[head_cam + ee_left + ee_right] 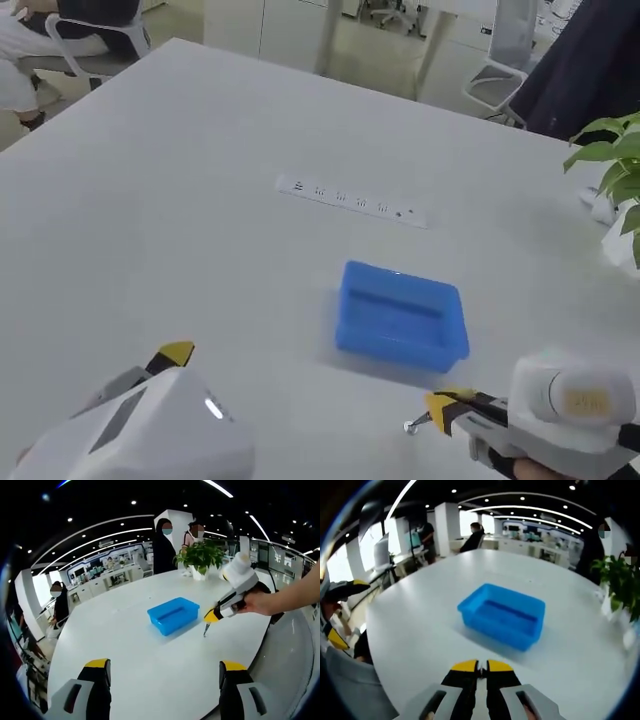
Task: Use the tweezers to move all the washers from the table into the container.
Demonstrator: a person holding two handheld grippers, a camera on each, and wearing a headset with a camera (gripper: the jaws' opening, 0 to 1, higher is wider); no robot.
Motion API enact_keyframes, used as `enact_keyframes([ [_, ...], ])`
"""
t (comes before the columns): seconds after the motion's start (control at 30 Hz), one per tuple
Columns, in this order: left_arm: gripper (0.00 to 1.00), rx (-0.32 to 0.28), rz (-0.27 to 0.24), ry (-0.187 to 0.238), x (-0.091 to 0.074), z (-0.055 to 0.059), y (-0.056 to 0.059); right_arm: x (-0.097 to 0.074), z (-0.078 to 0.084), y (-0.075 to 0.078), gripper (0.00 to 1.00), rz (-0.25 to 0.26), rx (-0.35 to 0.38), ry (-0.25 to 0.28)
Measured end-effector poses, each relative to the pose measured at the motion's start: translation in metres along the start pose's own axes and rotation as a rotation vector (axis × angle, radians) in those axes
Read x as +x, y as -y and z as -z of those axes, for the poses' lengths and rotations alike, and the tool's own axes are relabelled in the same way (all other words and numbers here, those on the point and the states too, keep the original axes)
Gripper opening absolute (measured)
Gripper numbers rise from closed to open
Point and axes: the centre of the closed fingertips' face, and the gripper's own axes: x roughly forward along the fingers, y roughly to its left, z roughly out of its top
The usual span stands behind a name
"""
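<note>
A: Item 1, L gripper (165, 667)?
B: Own view, bottom of frame: two yellow-tipped jaws spread wide, white table (125, 645) showing btwn them. Head view: lower left corner, one yellow tip visible.

A: Item 2, R gripper (481, 667)?
B: Own view, bottom centre: jaws pressed together, pinching the tweezers (205, 628). L gripper view: centre right, held in a hand (257, 602), with the thin tweezers pointing down at the table, just right of the container. Tip touching the surface or not: cannot tell. Whether it carried a washer: cannot tell, too small.

A: Item 3, container (400, 315)?
B: Blue, rectangular, open-topped, upright on the table. Head view: centre, slightly right, lower half. R gripper view: mid-frame, directly above the closed jaws, apart from them. Contents: too blurred to tell.

A: Tweezers vs. container, head view?
B: Tip was at lower right of frame, near the container's lower right corner, not touching it.

A: Misc.?
B: White power strip (350, 200) lay flat, upper centre, well apart from the container. Potted plant (612, 160) at right edge. Two people (164, 545) stood beyond the table, top centre of L gripper view. Chair (85, 45) in upper left corner, head view.
</note>
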Motion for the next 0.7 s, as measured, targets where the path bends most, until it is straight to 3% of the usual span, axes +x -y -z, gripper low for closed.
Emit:
enact_keyframes([
  [0.4,0.92,0.002,0.005,0.007,0.001,-0.001,0.001,-0.002,0.006,0.001,0.03,0.0,0.026,-0.005],
  [0.7,0.92,-0.005,-0.005,0.008,0.0,0.0,-0.001,0.006,-0.003,0.001,0.02,0.017,-0.025,-0.014],
])
